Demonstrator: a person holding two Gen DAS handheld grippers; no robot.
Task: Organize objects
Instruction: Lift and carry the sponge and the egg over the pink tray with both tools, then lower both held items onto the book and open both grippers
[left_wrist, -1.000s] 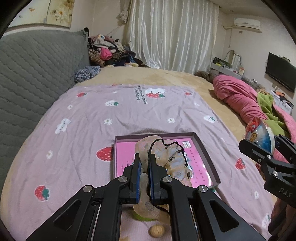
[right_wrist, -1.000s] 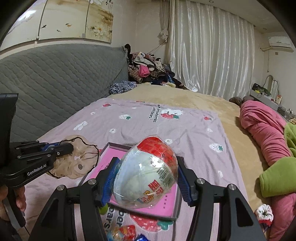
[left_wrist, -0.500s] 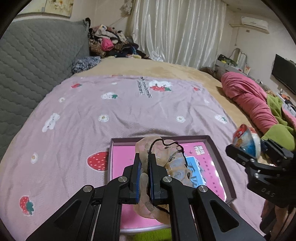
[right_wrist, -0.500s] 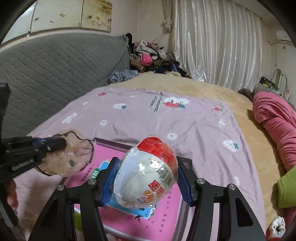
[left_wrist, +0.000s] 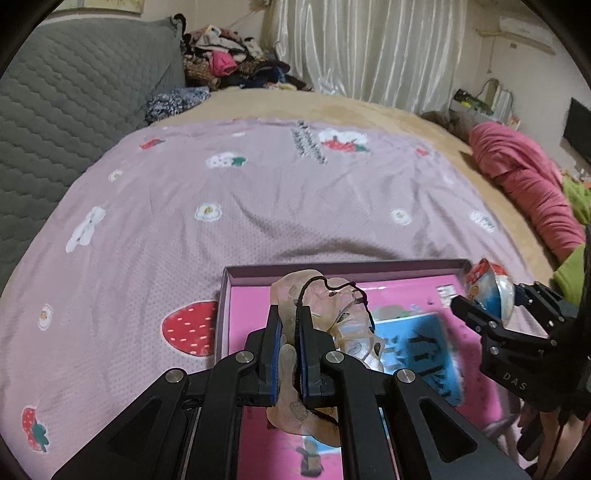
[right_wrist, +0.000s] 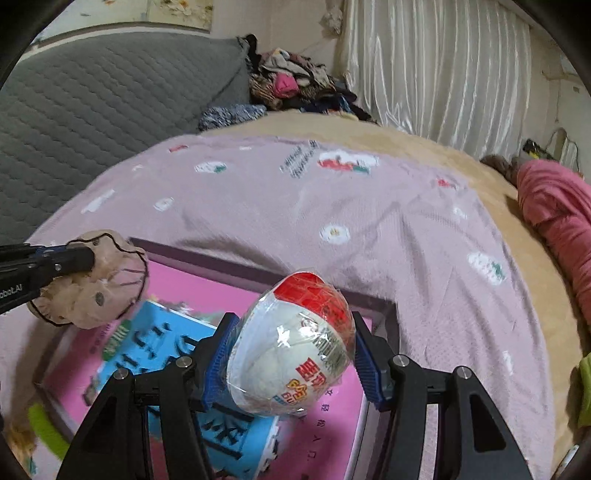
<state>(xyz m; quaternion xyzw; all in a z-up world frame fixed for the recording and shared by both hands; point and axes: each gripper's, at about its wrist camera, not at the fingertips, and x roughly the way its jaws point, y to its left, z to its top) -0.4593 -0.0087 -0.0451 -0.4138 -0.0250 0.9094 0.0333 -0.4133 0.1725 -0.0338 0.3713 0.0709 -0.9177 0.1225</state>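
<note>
A shallow pink box (left_wrist: 255, 275) (right_wrist: 384, 308) lies on the strawberry-print bed cover, with a blue packet (left_wrist: 432, 354) (right_wrist: 155, 343) inside it. My left gripper (left_wrist: 289, 314) (right_wrist: 86, 260) is shut on a beige, black-trimmed piece of cloth (left_wrist: 340, 314) (right_wrist: 92, 291) that hangs over the box's left part. My right gripper (right_wrist: 291, 354) (left_wrist: 487, 295) is shut on a wrapped white-and-red plastic egg (right_wrist: 295, 343) (left_wrist: 489, 286), held above the box's right part. Both grippers point down toward the box.
A grey quilted headboard (left_wrist: 74, 96) runs along the left. A pile of clothes (left_wrist: 229, 70) lies at the far corner by the white curtain. Rolled pink bedding (left_wrist: 528, 188) and green cloth (left_wrist: 569, 273) lie at the right. A green item (right_wrist: 44, 428) lies beside the box's near left corner.
Both grippers have moved forward and down over the pink box, each still holding its item. The box and blue packet now fill the lower part of both views.
</note>
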